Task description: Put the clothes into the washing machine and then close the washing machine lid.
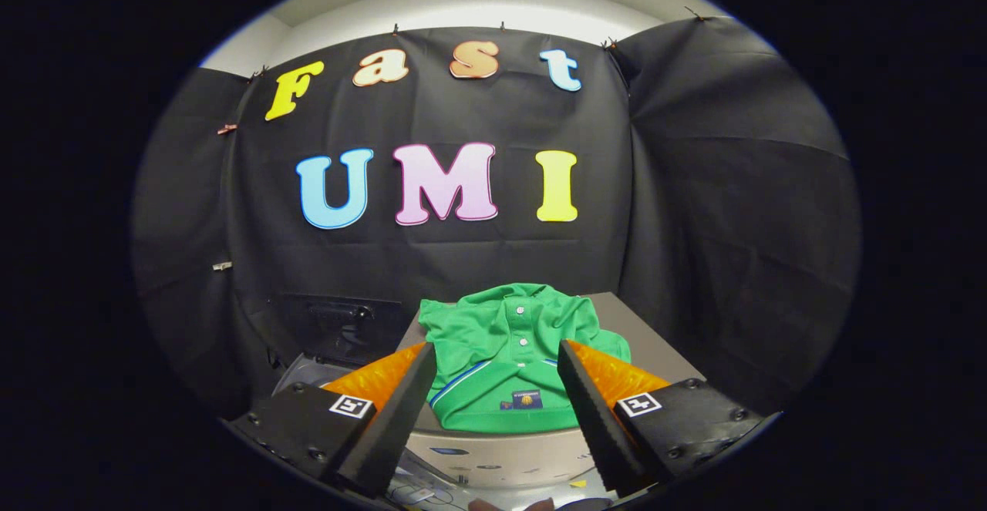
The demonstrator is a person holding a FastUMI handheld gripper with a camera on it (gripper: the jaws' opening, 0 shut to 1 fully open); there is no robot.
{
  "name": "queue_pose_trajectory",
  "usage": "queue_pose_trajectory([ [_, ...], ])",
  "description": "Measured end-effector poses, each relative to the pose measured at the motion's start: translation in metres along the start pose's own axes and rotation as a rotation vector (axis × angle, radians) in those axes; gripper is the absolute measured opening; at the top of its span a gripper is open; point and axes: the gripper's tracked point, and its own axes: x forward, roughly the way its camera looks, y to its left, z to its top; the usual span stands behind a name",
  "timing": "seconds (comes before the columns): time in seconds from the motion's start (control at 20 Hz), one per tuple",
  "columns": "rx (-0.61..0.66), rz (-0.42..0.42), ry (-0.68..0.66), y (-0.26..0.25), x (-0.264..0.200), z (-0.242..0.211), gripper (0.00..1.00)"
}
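Crumpled green polo shirt w/ white buttons [505,357] lies centre-low in frame on grey washing machine top [648,341], dead ahead between the gripper [493,411] fingers; jaws spread wide, grasping nothing. Collar end nearest; approach straight fwd.

A green polo shirt [505,357] lies crumpled on a grey flat surface [648,341], its collar and label facing the gripper [493,384]. The gripper's 2 black fingers [401,411] stand spread apart, empty, with the shirt's near edge showing between and just beyond their tips. Below the shirt sits a pale rounded machine front [493,457]
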Motion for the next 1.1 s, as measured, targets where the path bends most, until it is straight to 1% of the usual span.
queue_pose_trajectory([
  [0.1, 0.0, -0.002, 0.033, -0.003, 0.029, 0.005, 0.99],
  [0.25, -0.019, -0.039, 0.069, -0.014, 0.07, 0.008, 0.99],
  [0.4, -0.046, -0.071, 0.117, -0.024, 0.101, 0.003, 0.99],
  [0.55, -0.043, -0.087, 0.17, -0.028, 0.126, -0.01, 0.99],
  [0.7, -0.018, -0.079, 0.251, -0.025, 0.144, -0.033, 0.99],
  [0.8, -0.047, -0.084, 0.307, -0.028, 0.153, -0.053, 1.0],
  [0.9, -0.014, -0.078, 0.3, -0.029, 0.156, -0.05, 1.0],
  [0.95, 0.003, -0.053, 0.335, -0.025, 0.154, -0.057, 0.99],
  [1.0, 0.018, -0.042, 0.342, -0.021, 0.15, -0.054, 0.99],
  [1.05, 0.026, -0.029, 0.348, -0.021, 0.154, -0.059, 0.9],
  [1.1, 0.04, 0.004, 0.372, -0.015, 0.152, -0.064, 0.87],
])
